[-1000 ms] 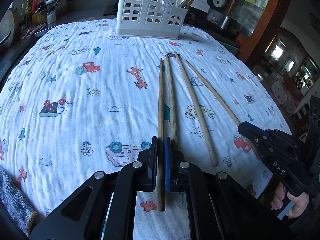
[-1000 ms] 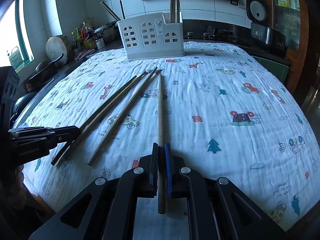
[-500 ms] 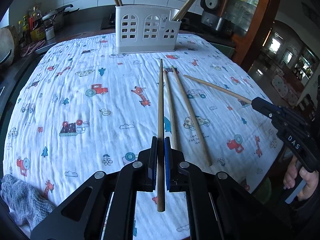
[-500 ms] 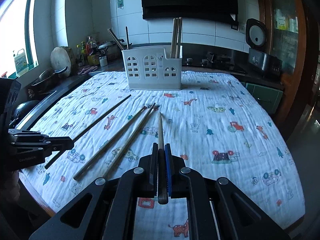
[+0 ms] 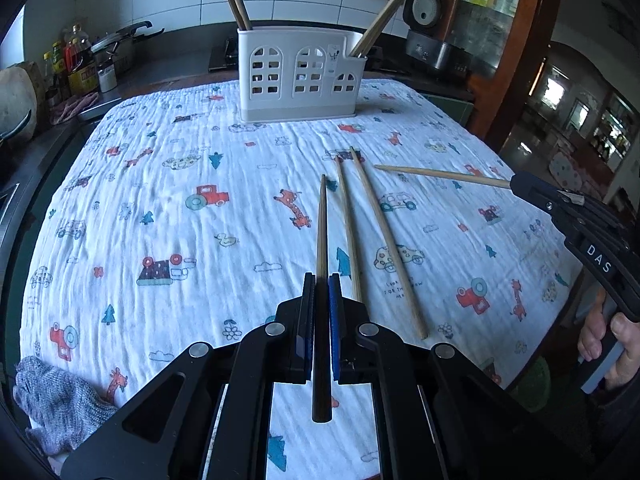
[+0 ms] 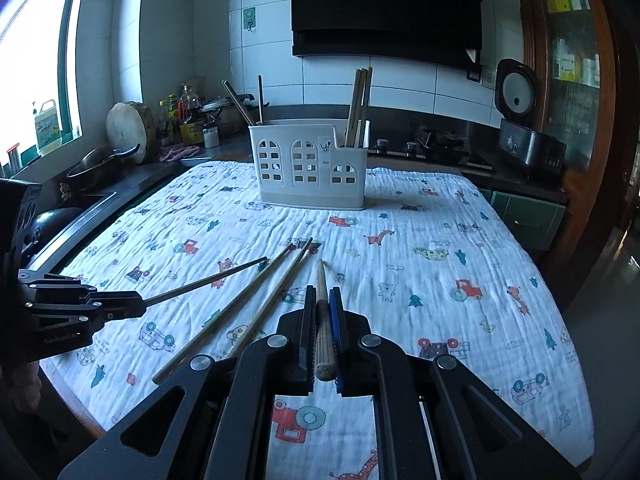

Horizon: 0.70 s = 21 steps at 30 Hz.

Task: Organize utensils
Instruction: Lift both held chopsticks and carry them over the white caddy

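While both jaws pinch one chopstick each, left gripper [image 5: 320,284] dark chopstick [image 5: 321,232], right gripper [image 6: 321,300] pale chopstick [image 6: 322,308].

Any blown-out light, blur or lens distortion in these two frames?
Right wrist view: window blown out white, cloth beyond the gripper slightly smeared. Left wrist view: evenly lit and sharp. Both: fisheye bends the table edge, corners dark.

I'm working in a home kitchen: behind the white utensil caddy [image 6: 310,164] runs a dark counter with a gas hob [image 6: 436,146], range hood [image 6: 384,8] above, rice cooker [image 6: 524,120] to its right, oil bottles [image 6: 184,114] left.
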### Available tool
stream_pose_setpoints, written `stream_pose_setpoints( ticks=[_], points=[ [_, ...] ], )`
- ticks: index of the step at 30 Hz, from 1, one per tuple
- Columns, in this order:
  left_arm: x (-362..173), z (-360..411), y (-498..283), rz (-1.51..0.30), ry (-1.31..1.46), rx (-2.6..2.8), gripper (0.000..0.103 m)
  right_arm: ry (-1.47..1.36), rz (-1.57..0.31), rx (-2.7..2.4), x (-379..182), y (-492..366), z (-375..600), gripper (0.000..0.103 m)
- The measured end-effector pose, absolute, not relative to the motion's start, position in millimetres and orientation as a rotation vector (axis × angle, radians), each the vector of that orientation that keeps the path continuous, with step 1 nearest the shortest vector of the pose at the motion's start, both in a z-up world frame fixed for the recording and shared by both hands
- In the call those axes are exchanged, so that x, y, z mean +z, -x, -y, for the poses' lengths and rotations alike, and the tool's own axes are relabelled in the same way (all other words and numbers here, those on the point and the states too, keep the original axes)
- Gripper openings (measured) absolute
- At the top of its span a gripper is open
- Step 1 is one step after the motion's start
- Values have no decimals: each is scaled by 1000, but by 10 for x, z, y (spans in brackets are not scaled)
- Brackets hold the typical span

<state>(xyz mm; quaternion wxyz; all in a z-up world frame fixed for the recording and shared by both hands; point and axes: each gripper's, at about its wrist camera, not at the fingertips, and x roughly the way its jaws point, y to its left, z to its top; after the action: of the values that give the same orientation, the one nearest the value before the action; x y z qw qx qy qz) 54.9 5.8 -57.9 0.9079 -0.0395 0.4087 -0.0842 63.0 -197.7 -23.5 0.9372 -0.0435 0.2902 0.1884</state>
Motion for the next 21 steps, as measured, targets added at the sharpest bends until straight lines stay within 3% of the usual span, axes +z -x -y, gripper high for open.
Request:
stream_pose_setpoints(
  ticks=[21],
  points=[
    [142, -122, -983, -696, 16, -204, 5, 122, -628, 563, 519, -1369, 1791, 7]
  ],
)
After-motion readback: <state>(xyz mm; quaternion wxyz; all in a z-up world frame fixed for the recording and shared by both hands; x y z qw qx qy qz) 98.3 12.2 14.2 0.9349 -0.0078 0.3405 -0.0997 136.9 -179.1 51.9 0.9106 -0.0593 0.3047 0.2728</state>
